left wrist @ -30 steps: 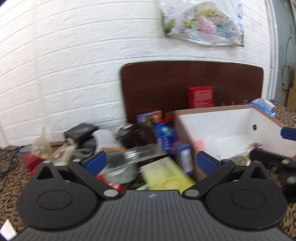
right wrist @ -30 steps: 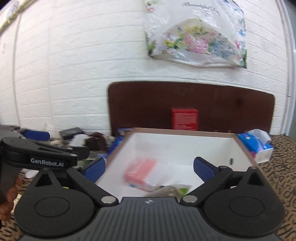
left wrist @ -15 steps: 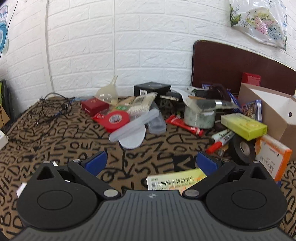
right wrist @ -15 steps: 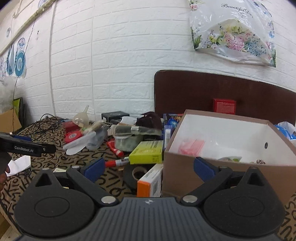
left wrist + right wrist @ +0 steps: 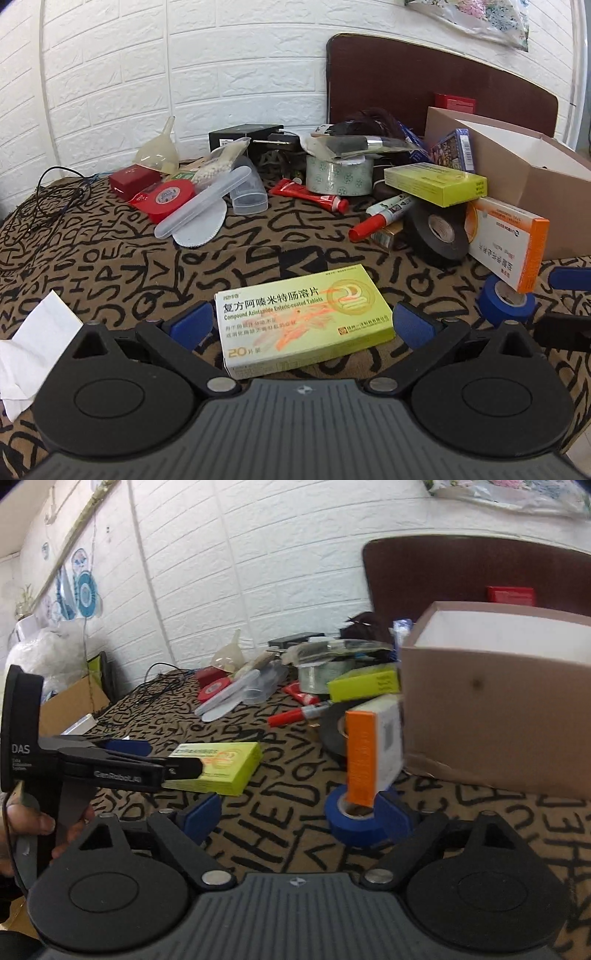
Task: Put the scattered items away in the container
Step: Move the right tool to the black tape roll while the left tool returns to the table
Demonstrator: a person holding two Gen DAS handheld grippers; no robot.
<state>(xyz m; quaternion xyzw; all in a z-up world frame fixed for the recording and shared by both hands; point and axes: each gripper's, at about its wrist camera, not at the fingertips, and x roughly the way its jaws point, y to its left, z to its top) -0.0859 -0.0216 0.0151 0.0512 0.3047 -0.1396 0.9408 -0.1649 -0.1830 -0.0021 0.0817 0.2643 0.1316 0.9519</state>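
1. The left gripper (image 5: pixel 302 325) has its blue pads wide apart. The yellow-green tablet box (image 5: pixel 306 321) lies flat on the patterned cloth (image 5: pixel 110 266) between the pads, but they do not press on it.
2. The right gripper (image 5: pixel 295 818) is wide too, and its jaws are closing. The blue tape roll (image 5: pixel 356 823) sits just by its right pad, and I cannot tell if the pad touches it. The middle of the gap is bare cloth.
3. The cardboard box (image 5: pixel 491 716) is the container. The orange and white box (image 5: pixel 373 753) leans against its front wall, with its low end on the blue tape roll.
4. Only the right view shows the left gripper from the side, with a hand (image 5: pixel 22 827) holding its handle. Its fingers reach along the sides of the tablet box, well to the left of the cardboard box.
5. Only the left view shows clearly what is in the pile left of the cardboard box: a black tape roll (image 5: pixel 439 230), a red-capped marker (image 5: pixel 380 218), a red tube (image 5: pixel 310 195), a pale patterned tape roll (image 5: pixel 338 175) and a yellow flat box (image 5: pixel 436 181).
6. Further left of the cardboard box the left view shows a red tape pack (image 5: pixel 166 197), a clear funnel (image 5: pixel 160 149) and a white tissue (image 5: pixel 33 347).
7. The right view is blurred, so small things there are hard to tell.
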